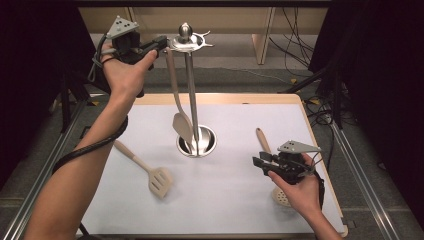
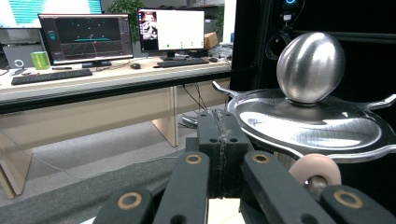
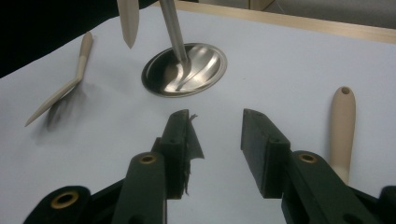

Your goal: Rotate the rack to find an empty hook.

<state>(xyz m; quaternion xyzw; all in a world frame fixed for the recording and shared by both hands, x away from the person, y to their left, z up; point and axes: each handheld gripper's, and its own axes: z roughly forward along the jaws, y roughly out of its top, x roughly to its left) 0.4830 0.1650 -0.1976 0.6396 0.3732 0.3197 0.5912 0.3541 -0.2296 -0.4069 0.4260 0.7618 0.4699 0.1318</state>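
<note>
White table top (image 1: 235, 200), wood edge; desks with lit monitors (image 2: 170, 29) behind, writing unreadable. Left gripper (image 2: 219, 133) jaws pressed together, empty; right gripper (image 3: 217, 140) jaws wide.

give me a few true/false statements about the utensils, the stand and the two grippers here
1. One utensil hangs from the metal stand. True.
2. The slotted spatula hangs on the stand. False: it lies on the table.
3. The right gripper is open and empty. True.
4. The left gripper is wide open. False: its fingers are pressed together.
5. The left gripper is up by the stand's top. True.
</note>
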